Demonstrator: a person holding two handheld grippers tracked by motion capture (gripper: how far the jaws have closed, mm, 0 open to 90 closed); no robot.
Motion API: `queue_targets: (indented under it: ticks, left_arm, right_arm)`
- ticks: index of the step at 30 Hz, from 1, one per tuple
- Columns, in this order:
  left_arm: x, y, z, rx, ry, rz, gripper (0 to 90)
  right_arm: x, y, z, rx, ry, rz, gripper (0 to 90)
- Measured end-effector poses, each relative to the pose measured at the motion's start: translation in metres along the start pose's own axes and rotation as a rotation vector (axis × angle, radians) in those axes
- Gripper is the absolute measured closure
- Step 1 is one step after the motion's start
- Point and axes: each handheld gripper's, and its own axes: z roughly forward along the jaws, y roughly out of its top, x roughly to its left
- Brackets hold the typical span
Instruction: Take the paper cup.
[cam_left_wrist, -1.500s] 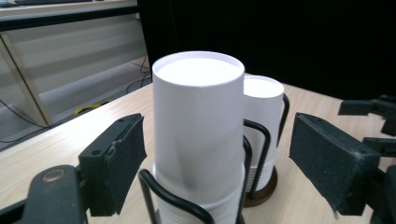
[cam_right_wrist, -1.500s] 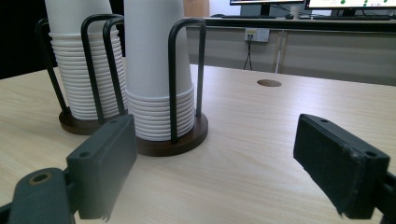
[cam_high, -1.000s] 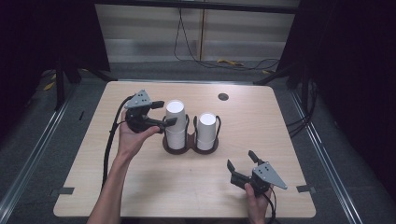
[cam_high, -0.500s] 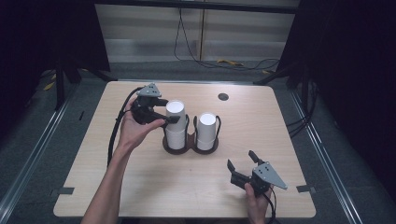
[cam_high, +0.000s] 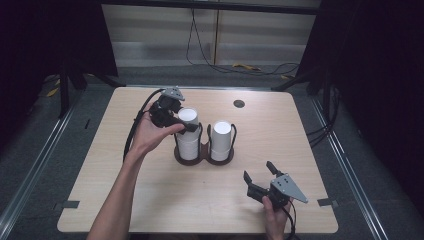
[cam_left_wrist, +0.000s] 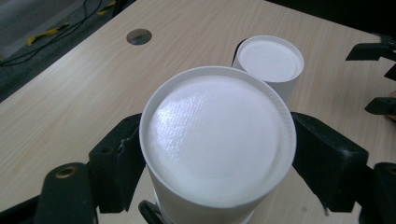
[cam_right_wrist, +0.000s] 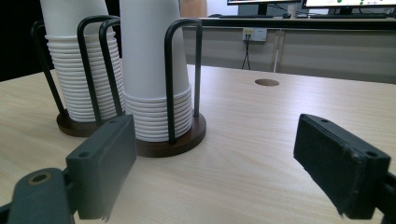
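On the tabletop (cam_high: 125, 200), left to right: left hand-held gripper (cam_high: 184, 124) sits w/ jaws either side of the top cup of the left cup stack (cam_high: 188, 134); jaws have just been closing, pads at the cup's sides, looks clamped on it. Right cup stack (cam_high: 220, 140) stands just beside, both in a dark wire holder (cam_high: 204, 156). Near right, right hand-held gripper (cam_high: 260, 179) has jaws apart, holding nothing, well apart from the stacks.

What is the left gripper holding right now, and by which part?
The left gripper, its jaws just closing, grips the top cup of the left stack, one jaw each side just below its upturned base. The right gripper holds nothing.
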Motion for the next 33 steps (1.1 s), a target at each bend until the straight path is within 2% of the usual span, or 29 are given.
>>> queue_targets:
  ticks: [1, 4, 8, 11, 15, 17, 33]
  left_arm:
    - [0.0, 0.0, 0.0, 0.007, 0.01, 0.01, 23.7]
    - [0.003, 0.001, 0.001, 0.004, 0.002, -0.011, 25.5]
    - [0.005, 0.002, 0.005, 0.028, 0.002, -0.004, 25.5]
    - [0.005, 0.003, 0.006, 0.029, -0.006, -0.02, 26.9]
    - [0.003, 0.005, 0.006, 0.049, 0.0, 0.021, 29.9]
    - [0.003, 0.006, 0.006, 0.053, 0.006, 0.019, 30.3]
    - [0.003, 0.011, -0.003, 0.022, 0.012, 0.015, 30.9]
  right_arm:
    - [0.0, 0.0, 0.0, 0.001, 0.001, 0.0, 13.1]
    - [0.0, 0.0, 0.0, 0.002, 0.004, -0.002, 13.1]
    - [-0.001, 0.0, 0.0, 0.002, 0.004, -0.002, 13.1]
    - [0.0, 0.0, 0.0, 0.002, 0.004, -0.001, 13.1]
    - [-0.001, 0.0, 0.0, 0.003, 0.004, -0.001, 13.1]
    - [-0.001, 0.0, 0.0, 0.002, 0.004, -0.001, 13.1]
    - [0.0, 0.0, 0.0, 0.004, 0.004, 0.004, 13.1]
